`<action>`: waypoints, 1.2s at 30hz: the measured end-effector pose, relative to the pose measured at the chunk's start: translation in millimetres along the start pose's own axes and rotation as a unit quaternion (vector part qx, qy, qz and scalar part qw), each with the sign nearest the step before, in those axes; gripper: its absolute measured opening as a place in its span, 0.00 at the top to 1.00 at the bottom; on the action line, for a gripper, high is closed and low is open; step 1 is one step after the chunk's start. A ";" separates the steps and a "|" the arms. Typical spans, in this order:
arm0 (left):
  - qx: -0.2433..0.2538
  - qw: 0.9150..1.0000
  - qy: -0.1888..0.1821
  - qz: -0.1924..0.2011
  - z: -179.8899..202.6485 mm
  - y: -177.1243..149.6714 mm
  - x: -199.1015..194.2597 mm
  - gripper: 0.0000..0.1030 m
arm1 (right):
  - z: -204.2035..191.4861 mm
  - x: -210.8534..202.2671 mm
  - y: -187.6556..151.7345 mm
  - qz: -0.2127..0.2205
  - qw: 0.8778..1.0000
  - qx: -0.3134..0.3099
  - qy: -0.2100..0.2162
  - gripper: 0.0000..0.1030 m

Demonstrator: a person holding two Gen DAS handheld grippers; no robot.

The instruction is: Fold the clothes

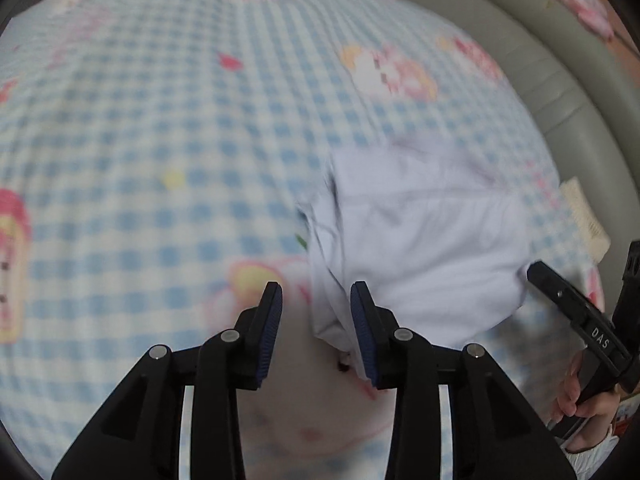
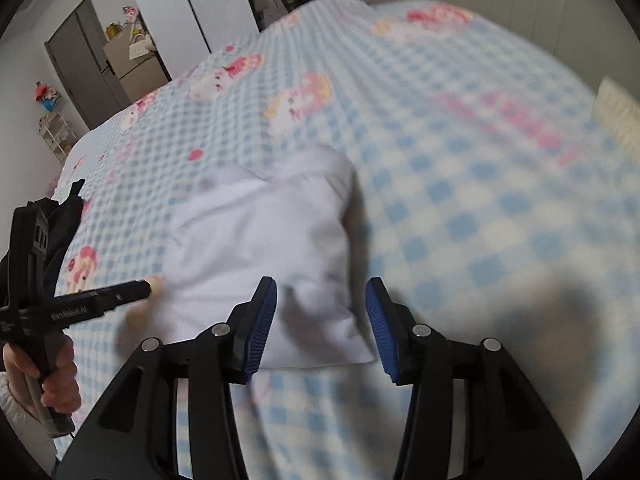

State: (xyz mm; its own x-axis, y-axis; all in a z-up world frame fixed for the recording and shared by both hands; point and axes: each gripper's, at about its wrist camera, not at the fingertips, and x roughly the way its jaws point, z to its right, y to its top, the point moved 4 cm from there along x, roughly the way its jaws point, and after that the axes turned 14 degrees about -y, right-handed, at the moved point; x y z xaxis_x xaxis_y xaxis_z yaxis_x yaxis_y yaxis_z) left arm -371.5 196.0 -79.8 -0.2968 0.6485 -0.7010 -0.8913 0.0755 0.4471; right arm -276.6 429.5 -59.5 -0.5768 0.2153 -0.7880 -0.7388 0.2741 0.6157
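A white garment (image 1: 420, 248), folded into a small rectangle, lies on the blue-checked bed sheet (image 1: 160, 120). My left gripper (image 1: 316, 292) is open at the garment's near left corner, and the cloth's edge reaches into the gap between the blue pads. My right gripper (image 2: 320, 284) is also open, just above the near edge of the garment (image 2: 264, 248). Each gripper shows in the other's view: the right one (image 1: 538, 274) at the garment's right side, the left one (image 2: 142, 290) at its left edge, held by a hand (image 2: 52, 380). Both views are blurred.
A beige padded headboard (image 1: 560, 92) curves along the bed's far side, with a cream tag (image 1: 584, 216) near it. A dark cloth (image 2: 68, 216) lies at the bed's left edge. Beyond the bed are a grey door (image 2: 76, 60), a cabinet (image 2: 136, 64) and a small shelf (image 2: 56, 132).
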 end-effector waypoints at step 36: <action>-0.009 0.969 0.201 0.146 -32.6 -252.9 -298.9 0.18 | -186.9 -225.7 -202.1 0.051 0.995 -0.088 0.006 0.13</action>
State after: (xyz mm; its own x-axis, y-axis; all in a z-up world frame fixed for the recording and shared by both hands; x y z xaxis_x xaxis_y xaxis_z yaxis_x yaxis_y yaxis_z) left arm -68.6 -41.6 -1.4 -0.6435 0.2926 -0.7073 -0.7539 -0.0830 0.6517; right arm -62.3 150.3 -6.3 -0.6554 0.2225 -0.7218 -0.7248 0.0836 0.6839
